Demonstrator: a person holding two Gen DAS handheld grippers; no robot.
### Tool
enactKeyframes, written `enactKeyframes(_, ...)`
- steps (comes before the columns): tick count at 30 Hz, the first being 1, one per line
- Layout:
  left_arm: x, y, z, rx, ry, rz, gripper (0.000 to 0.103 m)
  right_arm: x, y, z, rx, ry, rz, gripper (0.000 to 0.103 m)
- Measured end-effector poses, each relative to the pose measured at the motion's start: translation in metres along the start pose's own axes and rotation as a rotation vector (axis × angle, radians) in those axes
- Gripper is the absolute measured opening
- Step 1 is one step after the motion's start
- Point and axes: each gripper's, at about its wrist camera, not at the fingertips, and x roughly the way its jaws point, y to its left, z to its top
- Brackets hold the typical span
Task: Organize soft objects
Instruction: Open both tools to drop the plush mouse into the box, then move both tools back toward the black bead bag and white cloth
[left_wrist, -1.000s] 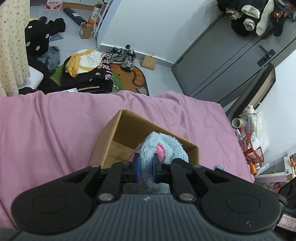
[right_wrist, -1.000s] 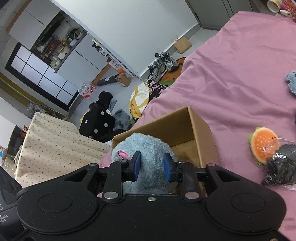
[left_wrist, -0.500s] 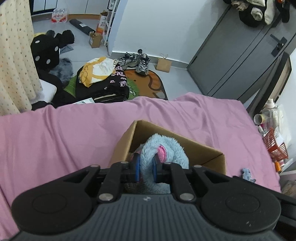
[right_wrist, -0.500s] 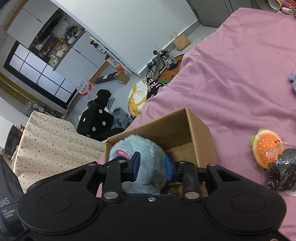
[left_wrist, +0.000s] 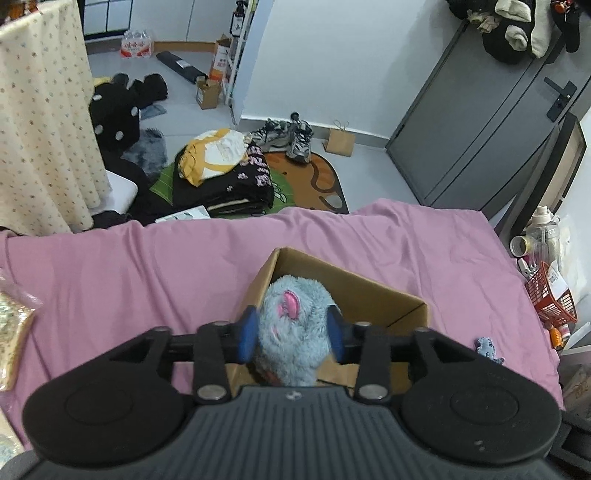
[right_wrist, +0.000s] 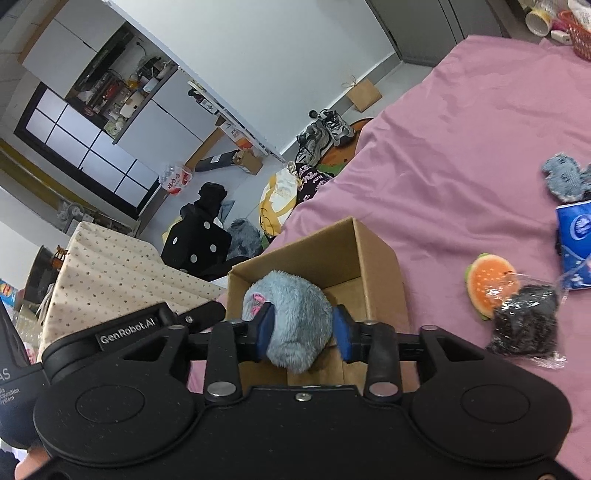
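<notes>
Pink bed (left_wrist: 147, 266) carries an open box (left_wrist: 384, 295); cluttered floor beyond with clothes (left_wrist: 221, 173) and shoes (left_wrist: 291, 136). Blue plush (left_wrist: 293, 325) sits in the box, lower part hidden. Left gripper (left_wrist: 291, 332) and right gripper (right_wrist: 304, 330): jaws spread wide either side of it; contact unclear. Burger toy (right_wrist: 491, 288) lies apart.

Pink bed (left_wrist: 147, 266), cardboard box (left_wrist: 369, 291), burger plush (right_wrist: 489, 284), tissue pack (right_wrist: 576, 236)
</notes>
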Motion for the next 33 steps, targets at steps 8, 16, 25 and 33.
enactKeyframes(8,-0.035,-0.014,-0.014,0.025,-0.018,0.007,0.081,-0.047,-0.002,-0.004,-0.055,-0.049,-0.029,0.081)
enactKeyframes(16,-0.065,-0.038,-0.037,0.061,-0.02,-0.001,0.089,-0.096,-0.031,-0.008,-0.061,-0.096,-0.075,0.091)
enactKeyframes(25,-0.083,-0.07,-0.066,0.091,-0.027,-0.023,0.09,-0.134,-0.066,-0.015,-0.03,-0.125,-0.09,0.099)
enactKeyframes(33,-0.083,-0.098,-0.088,0.125,-0.025,-0.023,0.09,-0.153,-0.1,-0.015,0.033,-0.164,-0.077,0.1)
